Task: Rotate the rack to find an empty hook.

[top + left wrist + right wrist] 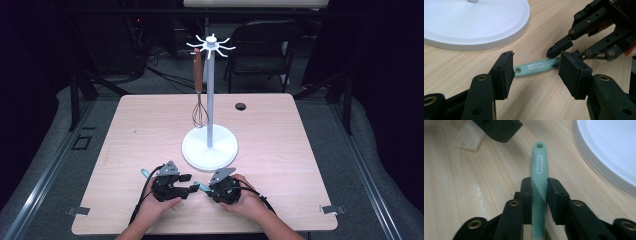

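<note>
Beyond the tongs stretches a pale wood-grain table (280, 150) with a dark round grommet hole (240, 106) near its far edge. Farther off, a black folding chair (262, 47) stands on grey floor (165, 82), amid trailing cables (165, 75). The surrounding room lies in darkness, with what may be black curtains (380, 75) to the right.

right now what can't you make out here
- Working end of the green handle: right gripper view, cut off at the bottom edge between the jaws.
- Word printed on it: both gripper views, too blurred.
- Pale bristles: right gripper view, their handle hidden by the left gripper.
- Whisk wires: high view, too small.
</note>
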{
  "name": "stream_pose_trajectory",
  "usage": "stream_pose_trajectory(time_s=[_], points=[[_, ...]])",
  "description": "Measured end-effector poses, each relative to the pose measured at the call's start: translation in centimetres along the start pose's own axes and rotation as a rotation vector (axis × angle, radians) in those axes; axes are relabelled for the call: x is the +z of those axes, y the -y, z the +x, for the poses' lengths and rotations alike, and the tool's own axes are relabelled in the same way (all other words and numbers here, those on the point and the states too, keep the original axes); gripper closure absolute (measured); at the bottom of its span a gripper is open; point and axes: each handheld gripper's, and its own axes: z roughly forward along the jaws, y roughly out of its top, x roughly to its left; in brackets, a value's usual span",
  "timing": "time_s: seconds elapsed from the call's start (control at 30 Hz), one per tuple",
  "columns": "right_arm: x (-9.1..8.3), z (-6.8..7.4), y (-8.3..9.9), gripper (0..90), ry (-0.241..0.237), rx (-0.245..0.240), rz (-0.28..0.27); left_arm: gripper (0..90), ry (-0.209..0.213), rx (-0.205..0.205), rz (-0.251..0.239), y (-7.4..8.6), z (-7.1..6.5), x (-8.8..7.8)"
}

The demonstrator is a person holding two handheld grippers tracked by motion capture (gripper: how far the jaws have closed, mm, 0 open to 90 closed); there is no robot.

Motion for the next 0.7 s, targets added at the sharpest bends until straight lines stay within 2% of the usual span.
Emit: stream_pose_trajectory(time_s=[0.2, 0.3, 0.37, 0.53, 0.6, 0.7], points=[[0.0, -0.1, 0.0, 76.8, -0.008, 0.008, -0.008, 45.0, -0.013, -0.002, 0.002, 0.3, 0.2, -0.2], [-0.3, -0.3, -0.1, 76.8, -0.022, 0.013, -0.032, 44.9, -0.022, -0.008, 0.004, 0.4, 0.3, -0.3], [-0.8, -0.5, -0.3, 76.9, -0.032, 0.032, -0.060, 44.8, -0.017, -0.010, 0.008, 0.5, 0.3, -0.2], [-1.7, -0.5, -0.6, 76.9, -0.053, 0.029, -0.122, 44.8, -0.004, -0.009, 0.015, 0.5, 0.1, 0.0], [-2.0, -0.3, -0.8, 76.8, -0.054, 0.010, -0.122, 45.1, 0.010, -0.006, 0.015, 0.4, 0.0, 0.1], [-2.0, -0.1, -0.9, 76.8, -0.058, 0.011, -0.136, 45.1, 0.028, 0.005, 0.010, 0.3, -0.2, 0.1]])
